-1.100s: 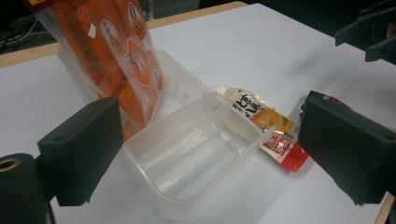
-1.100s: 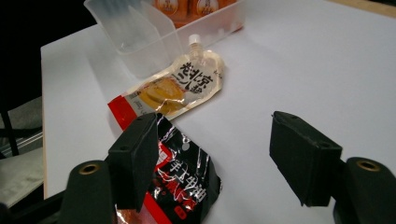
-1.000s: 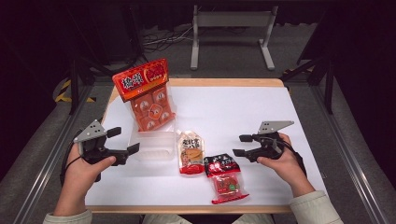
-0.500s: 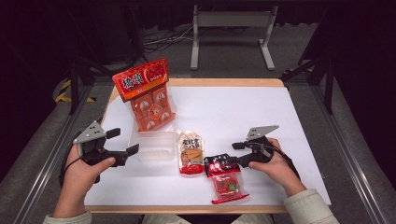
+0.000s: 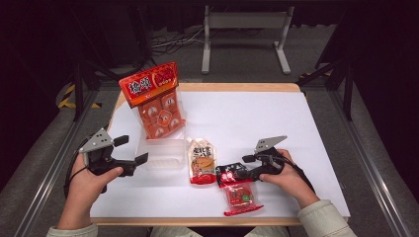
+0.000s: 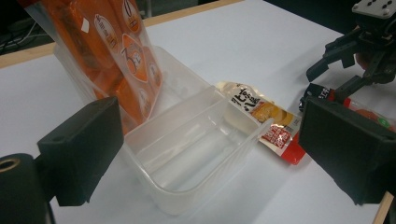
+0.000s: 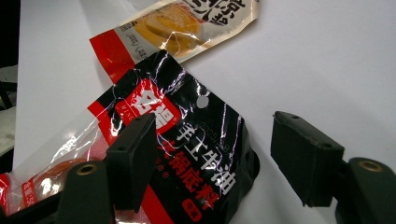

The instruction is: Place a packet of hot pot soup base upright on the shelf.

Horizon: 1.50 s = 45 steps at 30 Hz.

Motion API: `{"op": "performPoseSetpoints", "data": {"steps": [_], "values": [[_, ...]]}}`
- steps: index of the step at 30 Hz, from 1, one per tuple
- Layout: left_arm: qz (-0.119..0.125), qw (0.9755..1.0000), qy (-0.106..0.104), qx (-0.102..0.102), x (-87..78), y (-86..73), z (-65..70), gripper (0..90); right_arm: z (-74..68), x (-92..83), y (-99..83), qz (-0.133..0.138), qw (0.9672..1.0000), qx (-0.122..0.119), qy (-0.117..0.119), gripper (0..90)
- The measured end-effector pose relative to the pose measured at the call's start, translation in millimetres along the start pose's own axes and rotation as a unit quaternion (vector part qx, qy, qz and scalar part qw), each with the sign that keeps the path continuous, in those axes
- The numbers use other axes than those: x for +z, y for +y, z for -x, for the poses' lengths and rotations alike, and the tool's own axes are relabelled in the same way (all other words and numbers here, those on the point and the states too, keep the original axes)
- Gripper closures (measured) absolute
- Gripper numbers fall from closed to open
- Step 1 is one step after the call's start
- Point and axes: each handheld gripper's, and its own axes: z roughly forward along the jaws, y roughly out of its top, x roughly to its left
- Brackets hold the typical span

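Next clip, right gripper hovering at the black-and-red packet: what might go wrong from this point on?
1. The right gripper is open over the glossy black-and-red packet; one of its fingers sits over the crinkled film, so closing may catch only a fold and slip.
2. That packet lies right beside the cream pouch, which a lift may drag along.
3. The clear tray already holds a tall orange bag leaning upright; dropping more in might tip it.

The left hand-held gripper (image 5: 129,157) lies level in the person's left hand (image 5: 91,177), jaws spread wide and pointing toward the right hand-held gripper (image 5: 236,167), which tilts low in the right hand (image 5: 286,175), jaws also parted.
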Motion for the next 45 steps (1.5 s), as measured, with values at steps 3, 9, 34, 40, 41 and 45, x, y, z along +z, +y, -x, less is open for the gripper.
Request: {"op": "performPoseSetpoints", "data": {"steps": [3, 9, 34, 40, 41, 45], "values": [[-0.001, 1.0000, 0.000, 0.001, 0.9, -0.2, 0.5, 7.6, 0.1, 2.9, -1.2, -0.002, 0.9999, 0.006, 0.010, 32.7], [-0.001, 1.0000, -0.003, 0.001, 2.2, -0.1, 1.1, 7.6, -0.3, 7.6, -3.0, -0.011, 0.9998, 0.008, 0.016, 32.6], [0.000, 1.0000, -0.008, 0.000, 4.6, 0.0, 1.5, 7.6, -7.4, 7.5, -4.4, -0.018, 0.9991, -0.036, -0.011, 52.6], [-0.002, 1.0000, -0.007, -0.002, 5.3, -1.4, -0.7, 7.6, -10.6, 7.4, -4.1, -0.025, 0.9970, -0.063, -0.038, 65.4], [-0.002, 1.0000, -0.006, -0.002, 5.5, -1.9, -1.7, 7.6, -11.9, 7.5, -3.7, -0.028, 0.9964, -0.068, -0.041, 66.8], [0.000, 1.0000, -0.008, -0.003, 5.5, -1.5, -1.8, 7.6, -13.6, 7.4, -2.5, -0.032, 0.9960, -0.071, -0.044, 76.2]]}}
